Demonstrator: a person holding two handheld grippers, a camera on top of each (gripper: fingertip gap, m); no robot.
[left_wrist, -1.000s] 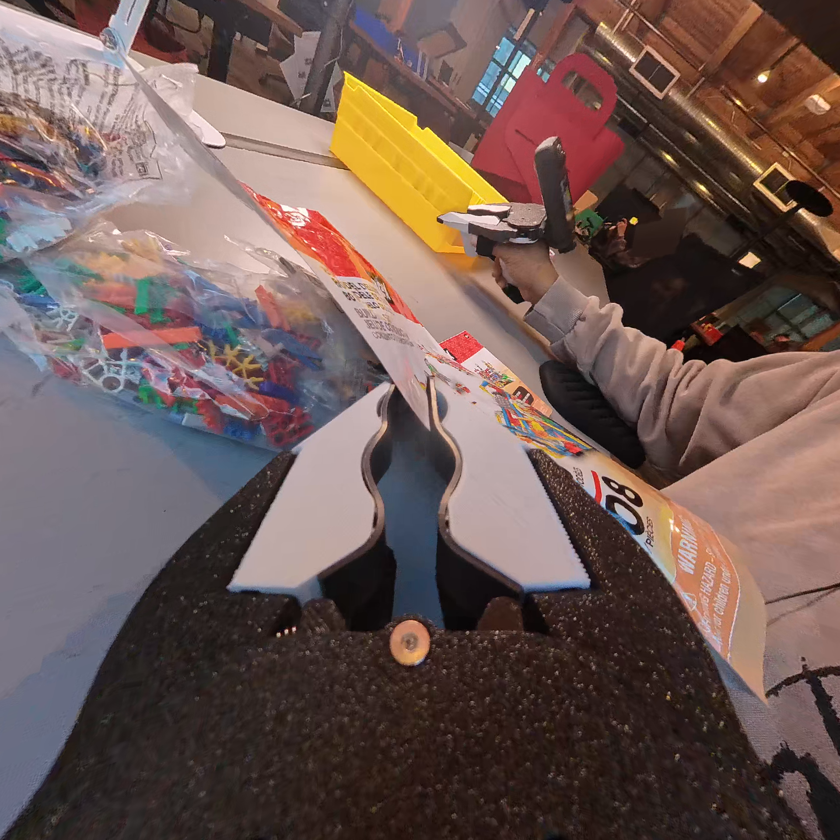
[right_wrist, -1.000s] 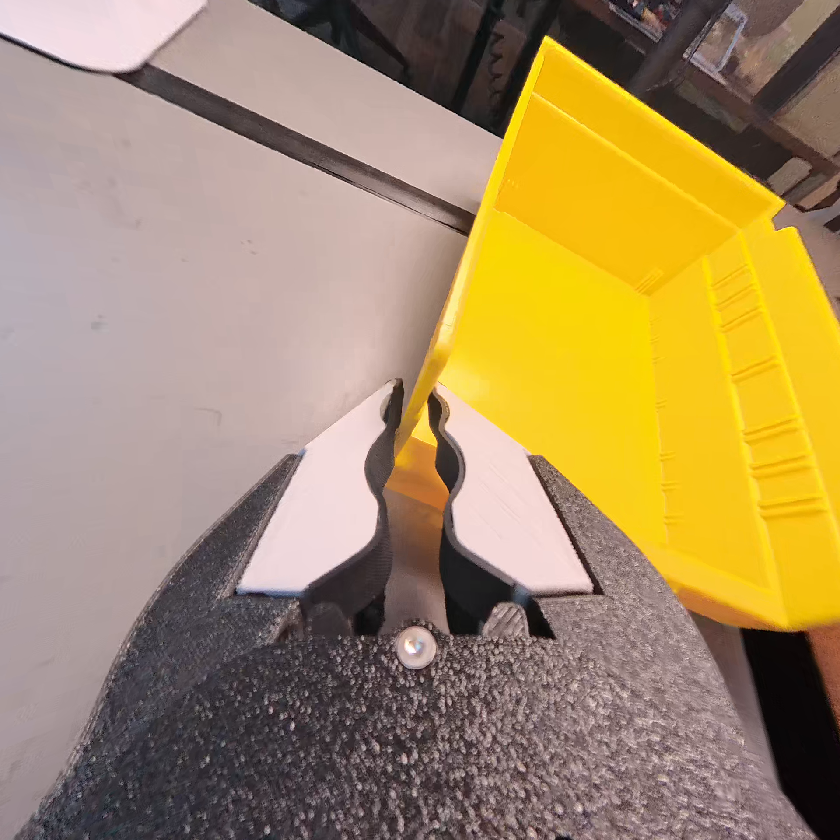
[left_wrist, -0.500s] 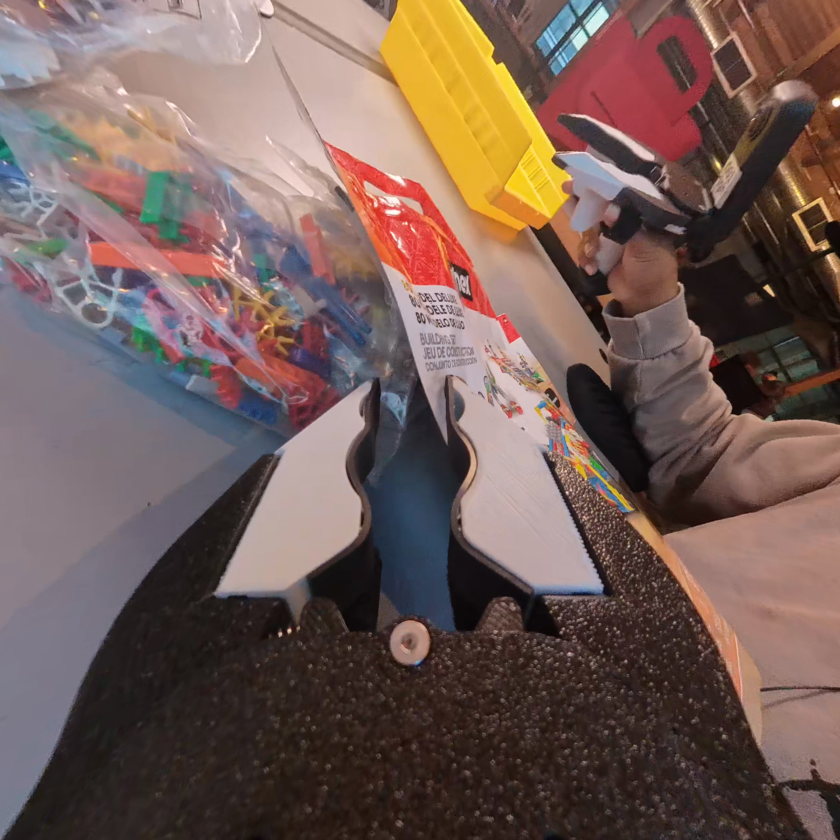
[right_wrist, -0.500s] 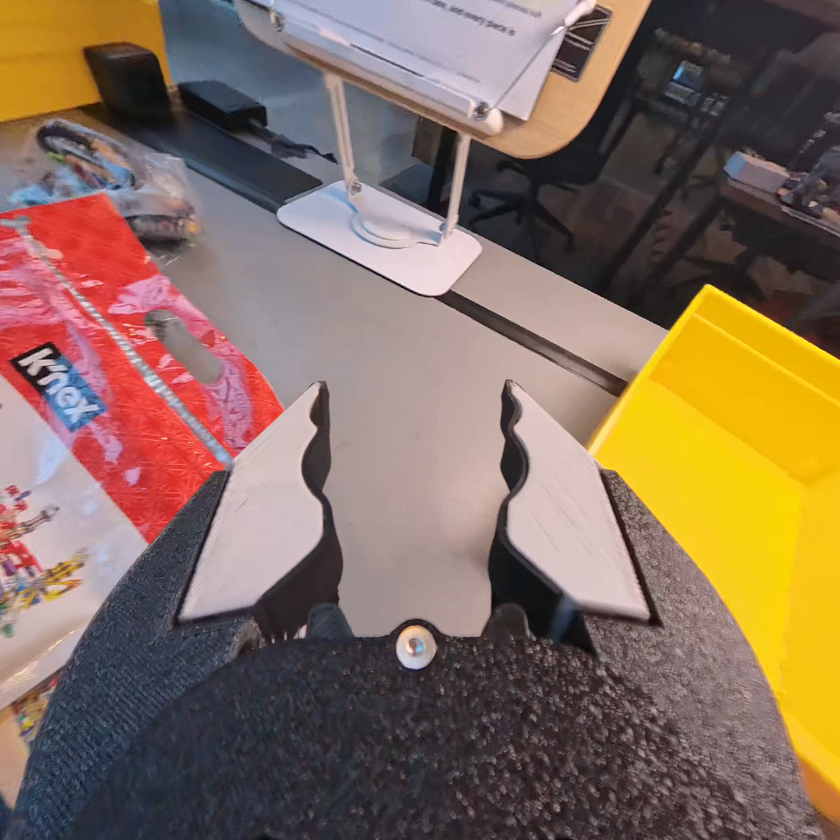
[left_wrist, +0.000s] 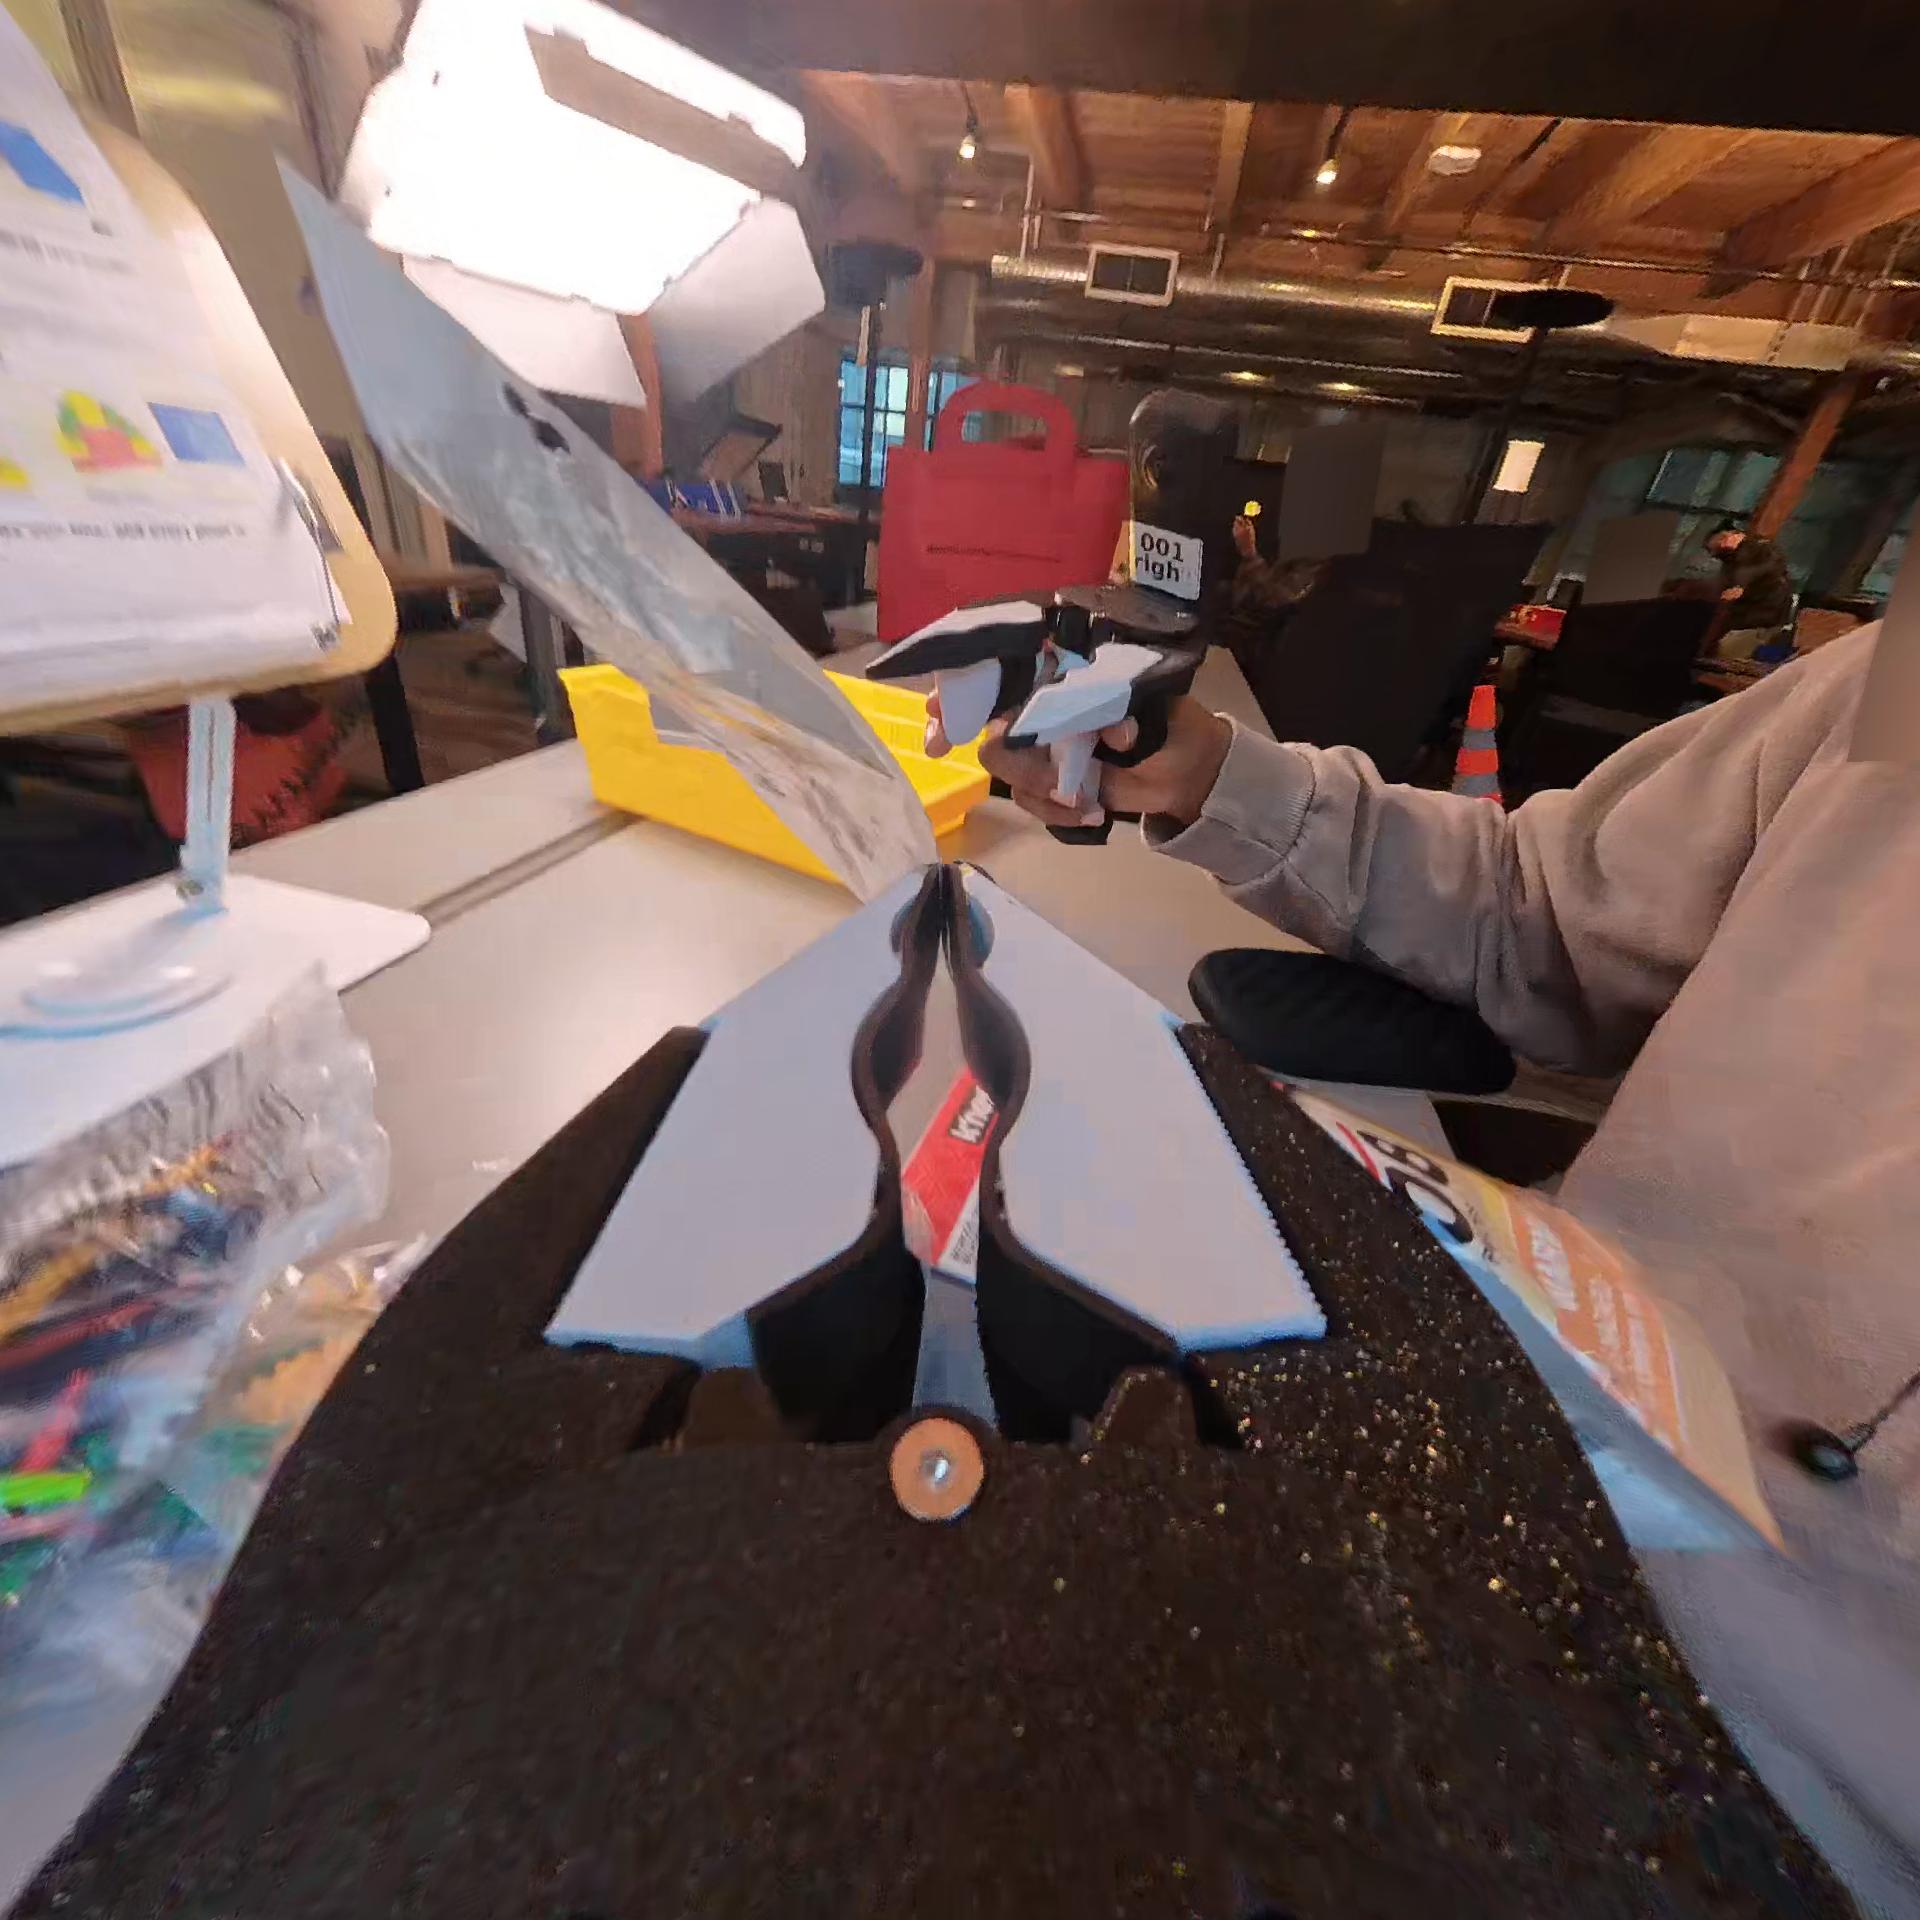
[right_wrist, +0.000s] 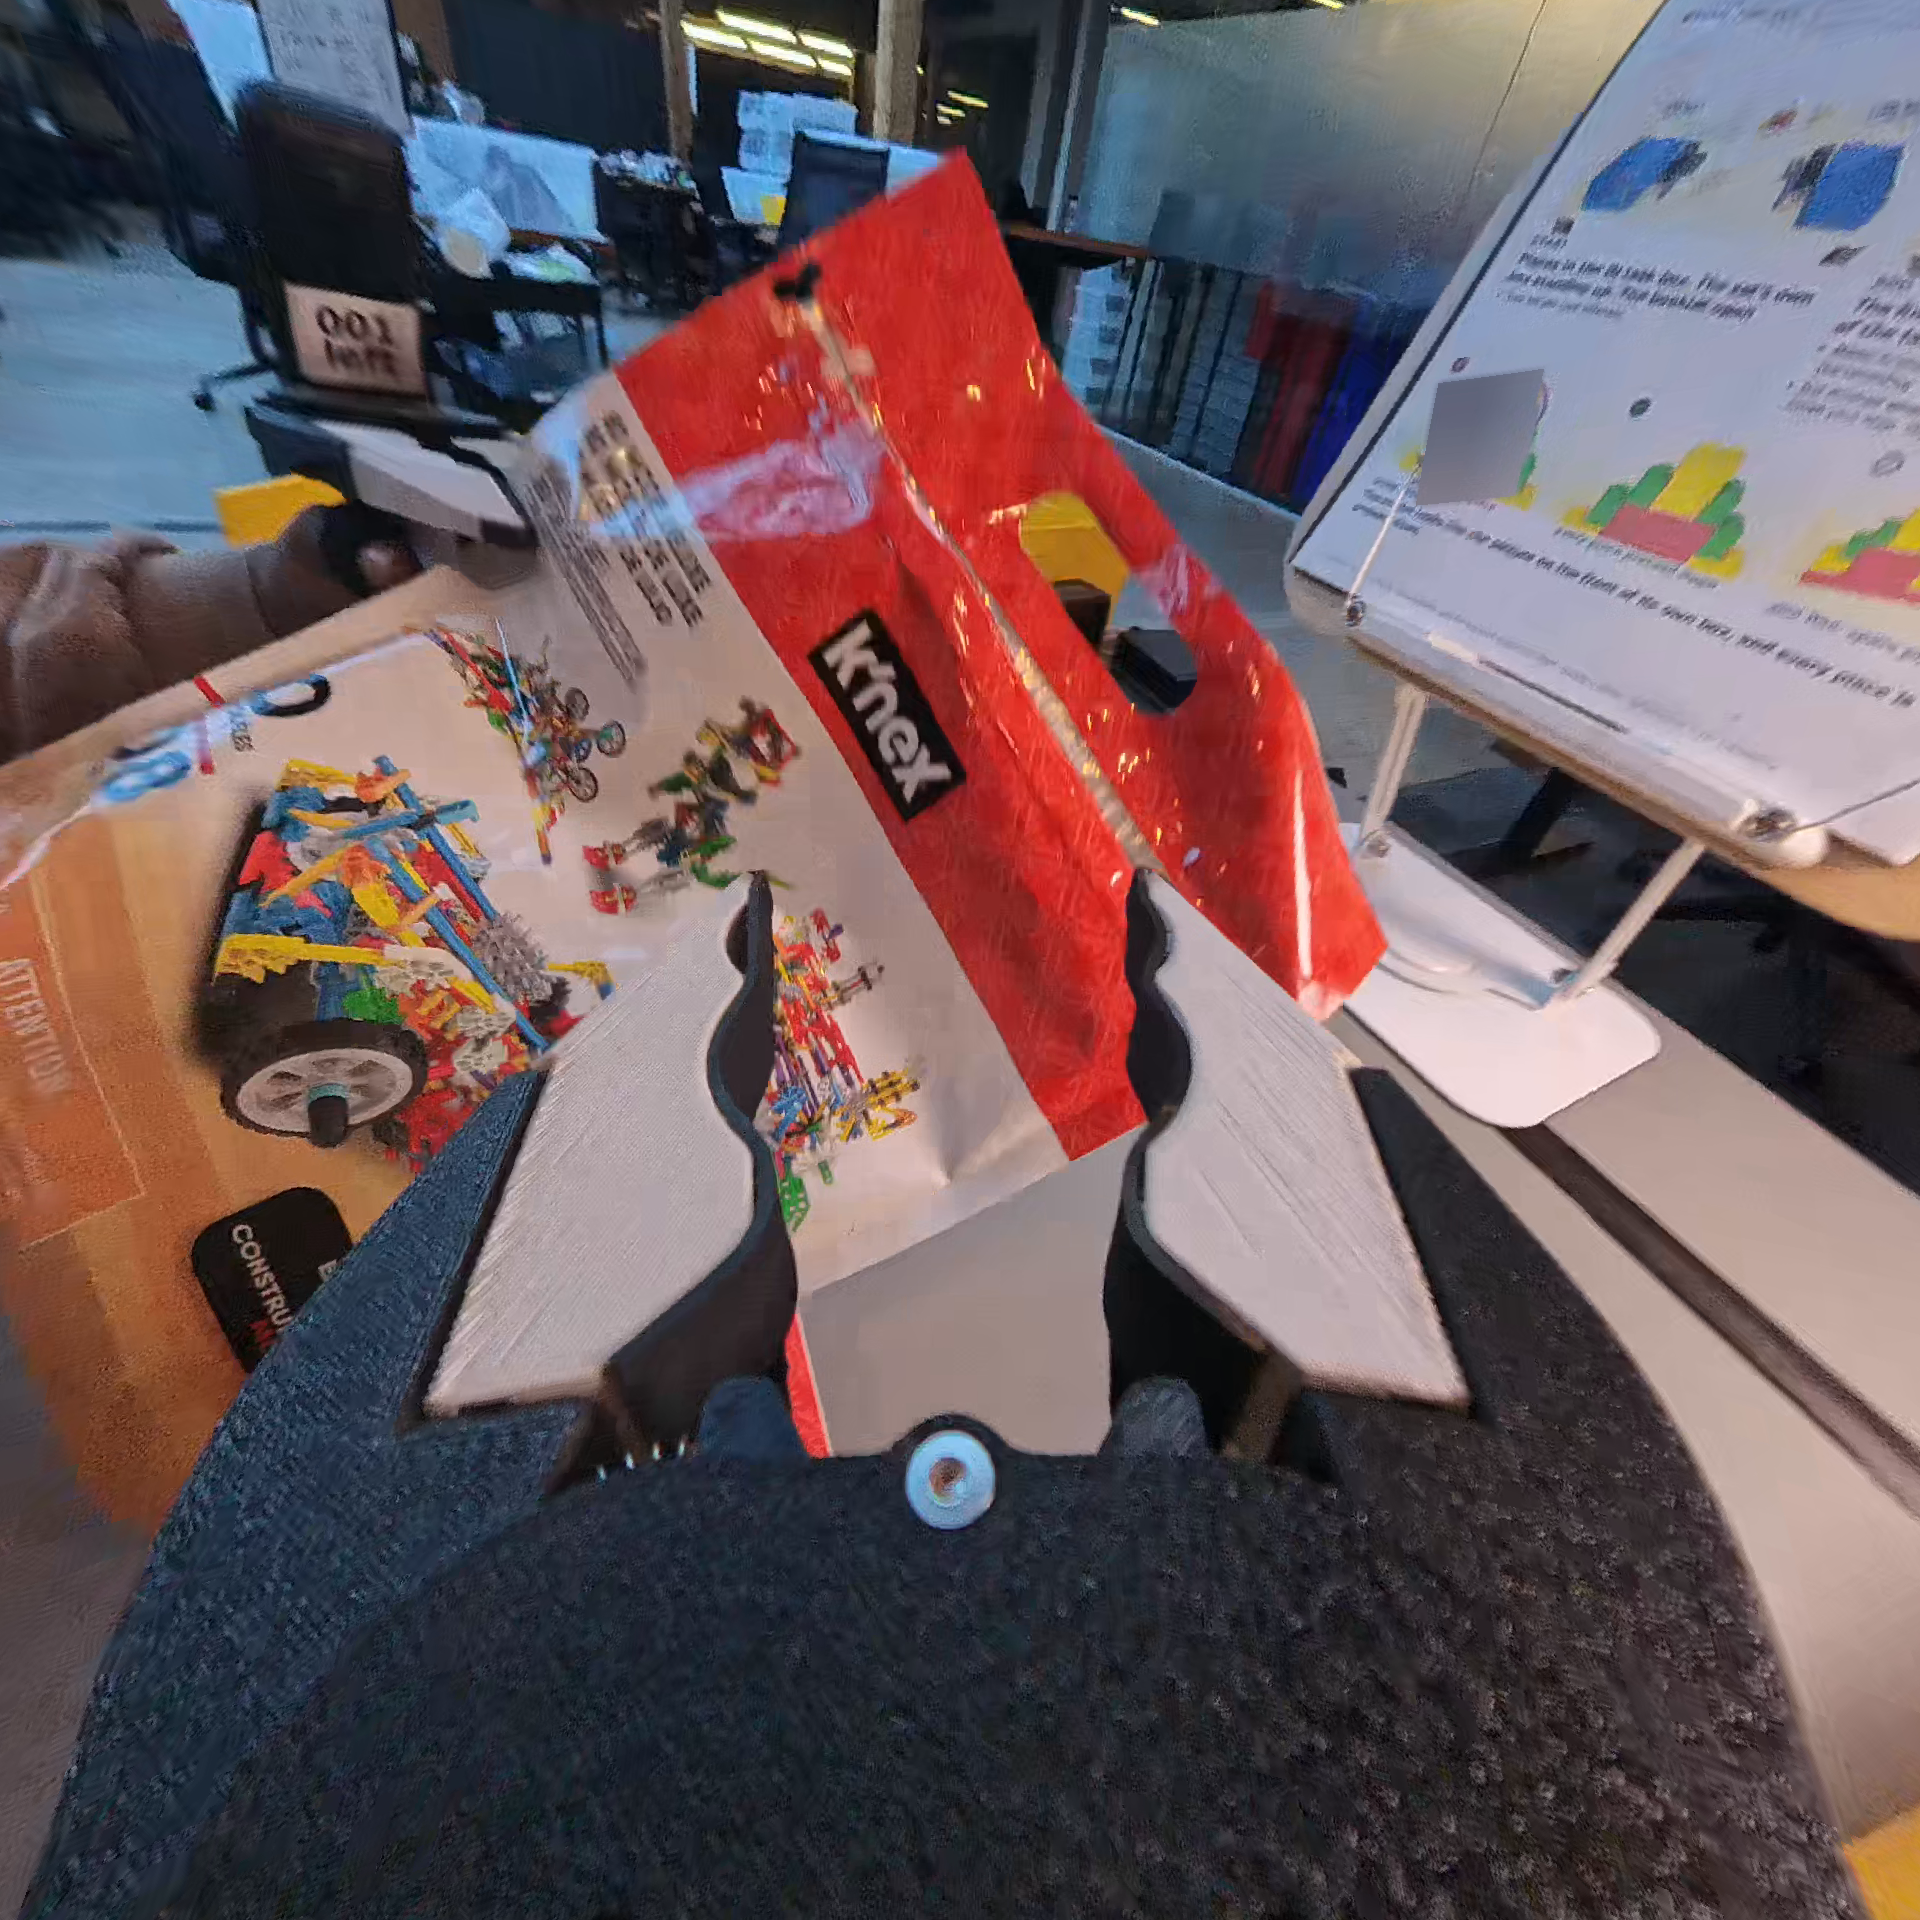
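Note:
My left gripper (left_wrist: 943, 883) is shut on the edge of a large printed toy bag (left_wrist: 623, 561) and holds it up off the table; the bag's silvery back rises up and to the left from the fingertips. In the right wrist view the bag's front (right_wrist: 935, 520) shows a red top with a handle hole, a white middle and an orange lower part. My right gripper (right_wrist: 951, 904) is open and empty, right in front of the lifted bag's lower edge. It also shows in the left wrist view (left_wrist: 951, 701), held in a hand. The left gripper (right_wrist: 457, 499) shows at the bag's far edge.
A yellow bin (left_wrist: 707, 769) stands on the grey table (left_wrist: 582, 987) behind the bag. A clear bag of coloured building pieces (left_wrist: 156, 1299) lies at the left. A sheet holder on a white stand (right_wrist: 1507, 1039) stands at the table's back. A grey sleeve (left_wrist: 1507, 883) is at the right. Some 20 cm of space lies between my two pairs of fingers.
My left gripper closed on the bag's edge and raised it off the table. My right gripper let go of the yellow bin's rim, opened and swung over to face the bag.

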